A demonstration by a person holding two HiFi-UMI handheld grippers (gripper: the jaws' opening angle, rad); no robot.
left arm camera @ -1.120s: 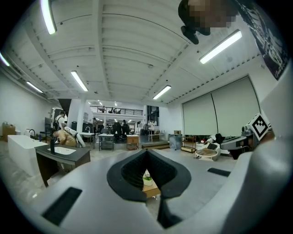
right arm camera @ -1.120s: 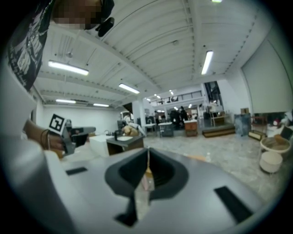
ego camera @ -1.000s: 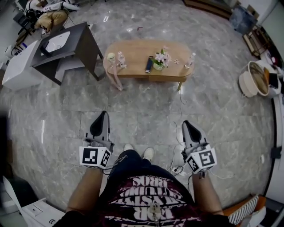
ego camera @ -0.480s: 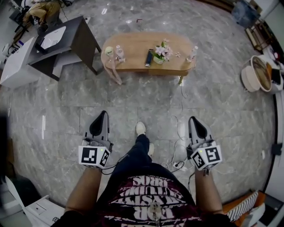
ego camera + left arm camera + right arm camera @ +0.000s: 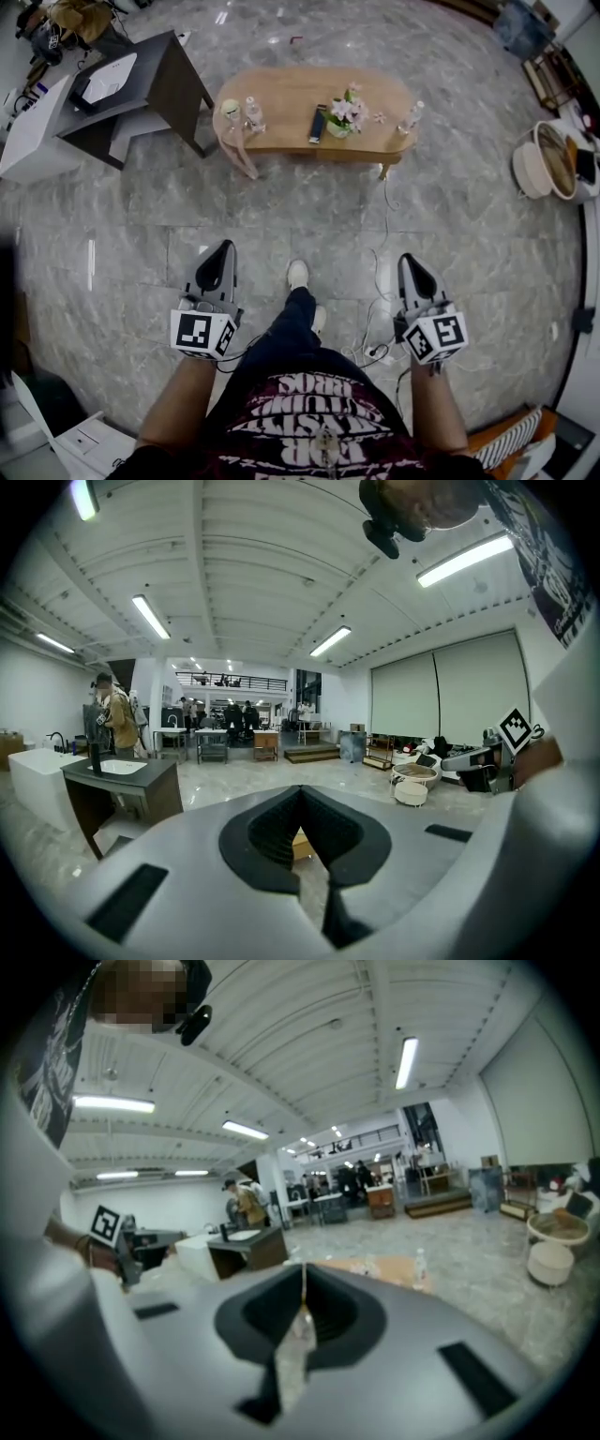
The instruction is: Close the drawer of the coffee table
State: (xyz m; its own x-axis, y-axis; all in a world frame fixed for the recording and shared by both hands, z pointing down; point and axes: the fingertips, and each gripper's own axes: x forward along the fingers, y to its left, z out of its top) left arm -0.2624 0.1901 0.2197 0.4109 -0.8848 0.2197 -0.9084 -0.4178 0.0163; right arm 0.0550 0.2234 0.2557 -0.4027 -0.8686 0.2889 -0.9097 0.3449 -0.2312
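The oval wooden coffee table (image 5: 281,131) stands across the marble floor, well ahead of me. On its top are a flower pot (image 5: 339,117), a dark remote (image 5: 318,124) and small bottles (image 5: 251,112). I cannot make out its drawer from here. My left gripper (image 5: 224,249) is held low at the left and is shut with nothing in it. My right gripper (image 5: 410,260) is at the right, also shut and empty. Both point toward the table and are far short of it. In the right gripper view the table (image 5: 394,1267) shows just past the jaws.
A dark sink stand (image 5: 141,89) with a white cabinet (image 5: 33,131) is at the far left. A round basket (image 5: 544,164) sits at the right. A white cable (image 5: 380,281) runs over the floor between me and the table. A person (image 5: 117,724) stands by the sink.
I have stepped forward, one foot now ahead. Both grippers have sunk slightly and stayed shut. The table has shifted a little in the head view.
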